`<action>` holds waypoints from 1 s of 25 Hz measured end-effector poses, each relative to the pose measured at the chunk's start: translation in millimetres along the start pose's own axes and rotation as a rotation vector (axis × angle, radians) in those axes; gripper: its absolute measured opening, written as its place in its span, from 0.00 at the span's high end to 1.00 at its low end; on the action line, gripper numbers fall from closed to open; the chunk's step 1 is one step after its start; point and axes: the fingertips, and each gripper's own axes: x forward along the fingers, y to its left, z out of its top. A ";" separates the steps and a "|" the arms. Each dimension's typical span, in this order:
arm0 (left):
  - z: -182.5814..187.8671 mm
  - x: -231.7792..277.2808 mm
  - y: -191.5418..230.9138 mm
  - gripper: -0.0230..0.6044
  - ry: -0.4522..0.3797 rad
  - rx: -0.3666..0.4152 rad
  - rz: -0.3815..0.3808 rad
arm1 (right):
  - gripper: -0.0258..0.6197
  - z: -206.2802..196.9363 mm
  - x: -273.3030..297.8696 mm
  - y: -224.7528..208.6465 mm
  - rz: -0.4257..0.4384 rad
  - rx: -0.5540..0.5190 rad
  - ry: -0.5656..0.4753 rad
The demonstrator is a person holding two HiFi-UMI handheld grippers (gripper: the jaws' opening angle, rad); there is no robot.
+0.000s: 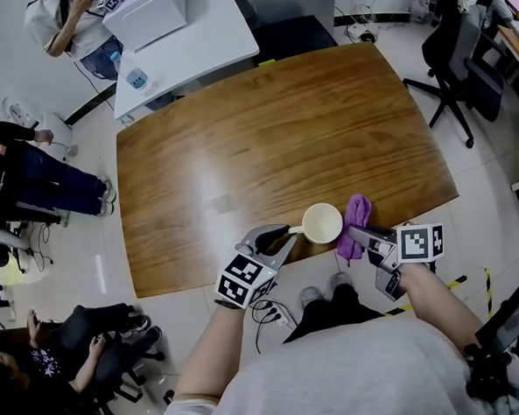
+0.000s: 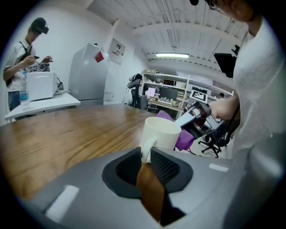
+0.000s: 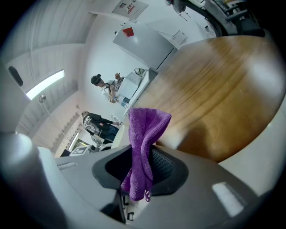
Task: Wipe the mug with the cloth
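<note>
A cream mug stands near the front edge of the wooden table, its mouth facing up. My left gripper is shut on the mug's handle, which sits pinched between the pads in the left gripper view. Just right of the mug, my right gripper is shut on a purple cloth. In the right gripper view the cloth stands up folded between the jaws and hangs out below them. The left gripper view shows the cloth right behind the mug, touching or nearly touching its side.
Behind the wooden table is a white table with a water bottle and a white box. Several people are at the left. A black office chair stands at the right. Cables lie on the floor by my feet.
</note>
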 end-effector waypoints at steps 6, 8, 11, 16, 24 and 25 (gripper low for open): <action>-9.1 -4.9 -12.8 0.87 -0.004 -0.021 -0.030 | 0.79 1.0 -21.3 43.5 0.098 0.013 -0.058; -9.1 -4.9 -18.4 0.87 0.000 -0.027 -0.042 | 0.79 0.4 -22.7 49.8 0.113 0.016 -0.068; -8.1 -5.2 -26.1 0.87 0.007 -0.034 -0.050 | 0.79 -1.8 -22.7 42.2 0.087 0.034 -0.086; -9.0 -3.1 -31.8 0.87 0.002 -0.040 -0.052 | 0.79 -6.0 -12.0 25.9 0.105 0.097 -0.099; -3.2 -1.7 -38.6 0.87 -0.006 -0.050 -0.061 | 0.79 -22.1 7.2 -20.0 -0.053 0.017 0.014; -3.1 -1.3 -38.3 0.87 -0.007 -0.051 -0.061 | 0.79 -24.0 9.3 -24.7 -0.071 0.002 0.029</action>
